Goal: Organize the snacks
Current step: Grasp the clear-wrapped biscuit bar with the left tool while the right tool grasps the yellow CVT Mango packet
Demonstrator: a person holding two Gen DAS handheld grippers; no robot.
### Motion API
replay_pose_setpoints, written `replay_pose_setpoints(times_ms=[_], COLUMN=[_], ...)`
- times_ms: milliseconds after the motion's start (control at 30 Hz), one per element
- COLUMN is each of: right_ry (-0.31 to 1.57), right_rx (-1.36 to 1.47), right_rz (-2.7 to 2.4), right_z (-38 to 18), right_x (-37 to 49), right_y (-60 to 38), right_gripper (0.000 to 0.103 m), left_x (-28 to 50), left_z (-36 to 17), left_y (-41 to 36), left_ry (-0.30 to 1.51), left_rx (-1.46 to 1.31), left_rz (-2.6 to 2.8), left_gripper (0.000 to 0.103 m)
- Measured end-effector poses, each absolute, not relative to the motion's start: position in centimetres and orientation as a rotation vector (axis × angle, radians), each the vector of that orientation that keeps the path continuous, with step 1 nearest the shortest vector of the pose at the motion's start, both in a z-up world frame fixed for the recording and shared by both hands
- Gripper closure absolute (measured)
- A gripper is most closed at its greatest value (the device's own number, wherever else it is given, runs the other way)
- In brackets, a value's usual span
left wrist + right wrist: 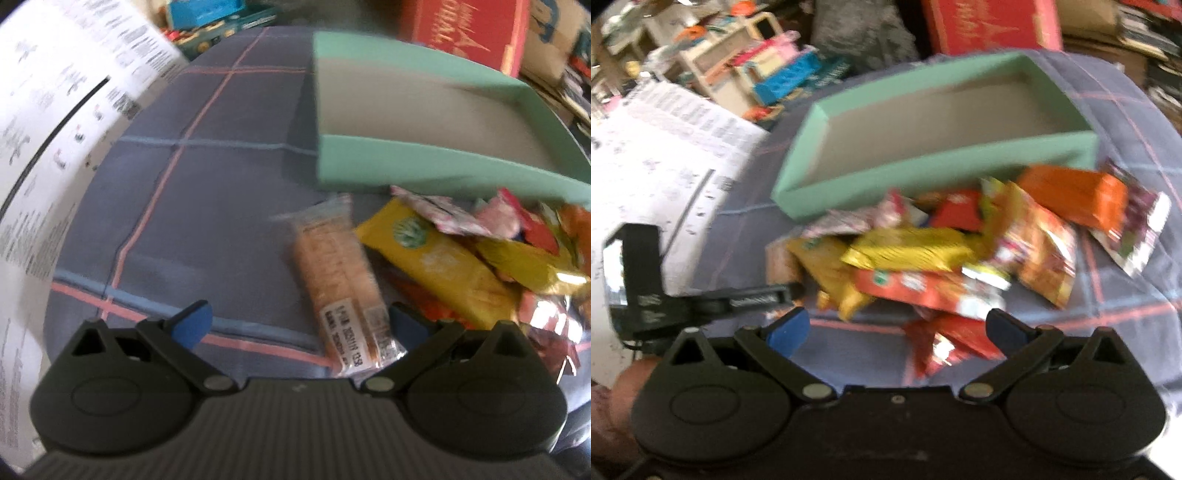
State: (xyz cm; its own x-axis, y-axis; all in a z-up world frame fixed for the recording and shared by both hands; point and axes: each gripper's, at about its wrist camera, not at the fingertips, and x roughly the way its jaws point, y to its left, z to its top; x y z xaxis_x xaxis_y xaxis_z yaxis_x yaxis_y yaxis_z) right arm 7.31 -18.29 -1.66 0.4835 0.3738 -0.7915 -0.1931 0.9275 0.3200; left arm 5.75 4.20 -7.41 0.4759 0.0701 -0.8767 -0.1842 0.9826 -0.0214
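A pile of snack packets (945, 258) lies on a blue plaid cloth in front of an empty green box (923, 122). In the left wrist view the green box (424, 110) is at upper right, with a clear-wrapped biscuit bar (340, 280) and a yellow packet (436, 266) below it. My left gripper (299, 321) is open, its right finger beside the biscuit bar's near end. My right gripper (897, 328) is open above the near edge of the pile, over a red packet (953, 343). An orange packet (1075, 195) lies at the pile's right.
A large white printed sheet (55, 147) covers the left side. A red carton (465, 29) and cardboard boxes stand behind the green box. Colourful toys (757, 74) clutter the far left. The left gripper's body (701, 299) shows in the right wrist view at left.
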Motion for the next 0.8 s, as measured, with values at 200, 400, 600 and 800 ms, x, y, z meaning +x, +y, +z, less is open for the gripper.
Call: replay_pose_setpoints(times_ms=[200, 400, 600, 800], right_ry=[0.985, 1.006, 1.058, 1.05], right_rx=[0.128, 0.076, -0.062, -0.218], right_rz=[0.484, 0.547, 0.557, 0.562], right_z=[-1.5, -2.7, -4.6, -5.6], right_x=[9.6, 12.1, 13.6, 12.9], right_y=[-13.7, -10.4, -8.3, -7.7], right_gripper=[0.021, 0.03, 0.037, 0.041], left_x=[5.3, 5.2, 5.6, 6.2], left_z=[-7.8, -7.7, -7.6, -7.6], left_y=[7.5, 8.9, 9.8, 10.6], left_ry=[1.069, 1.051, 1.042, 1.04], left_rx=[-0.211, -0.182, -0.161, -0.166], left_rz=[0.162, 0.144, 0.128, 0.118], left_gripper=[0.0, 0.0, 0.0, 0.0])
